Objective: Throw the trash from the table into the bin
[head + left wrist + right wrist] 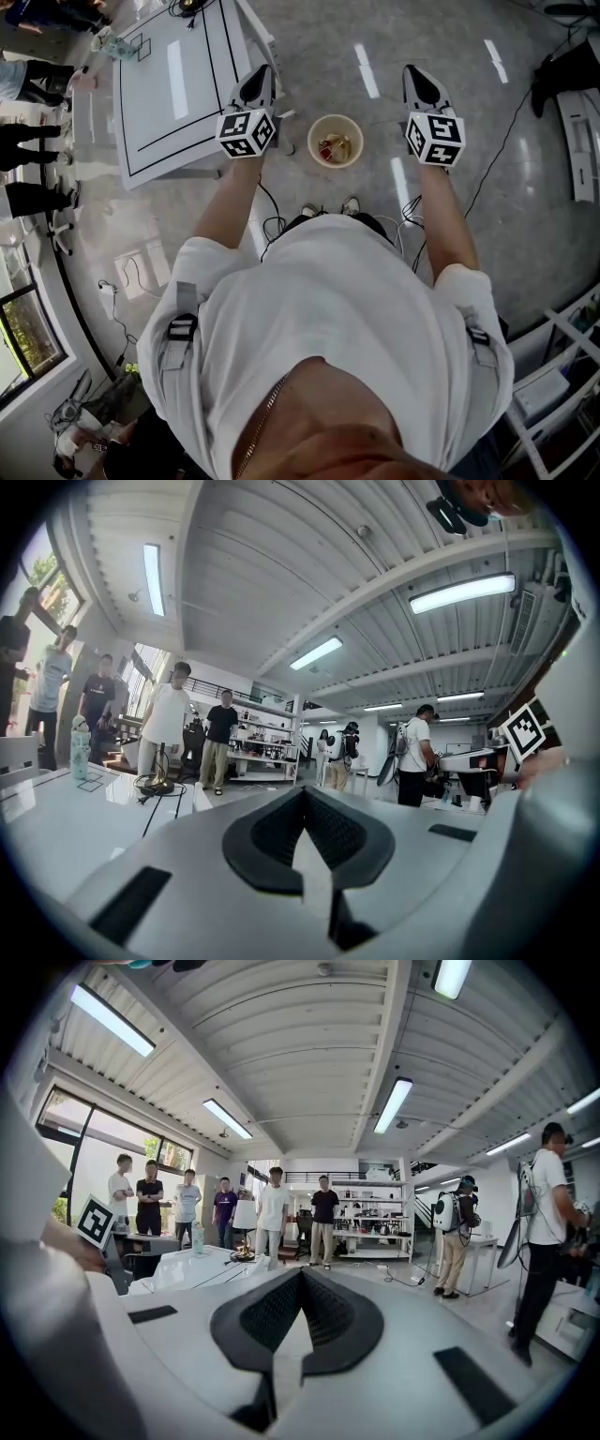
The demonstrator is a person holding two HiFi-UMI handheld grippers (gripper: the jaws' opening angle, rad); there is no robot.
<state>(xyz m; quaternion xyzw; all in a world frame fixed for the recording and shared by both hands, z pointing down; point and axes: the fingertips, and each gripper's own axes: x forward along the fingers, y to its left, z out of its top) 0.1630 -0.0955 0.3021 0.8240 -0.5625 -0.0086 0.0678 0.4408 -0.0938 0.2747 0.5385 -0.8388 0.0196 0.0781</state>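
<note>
In the head view a round cream bin (335, 141) stands on the floor between my two grippers, with red and gold trash inside it. My left gripper (258, 79) is held out level over the right edge of the white table (178, 94), jaws shut and empty. My right gripper (419, 80) is level to the right of the bin, shut too with nothing between its fingers. In the left gripper view the dark pads (349, 836) meet at a closed tip (306, 791). The right gripper view shows the same closed tip (300, 1274). No trash shows on the table.
A clear bottle (116, 45) and a cabled device (190, 13) sit at the table's far end. Several people stand beyond the table (274, 1208) and at the left of the head view (28, 141). Cables (497, 159) trail over the grey floor. Shelving (572, 347) stands at lower right.
</note>
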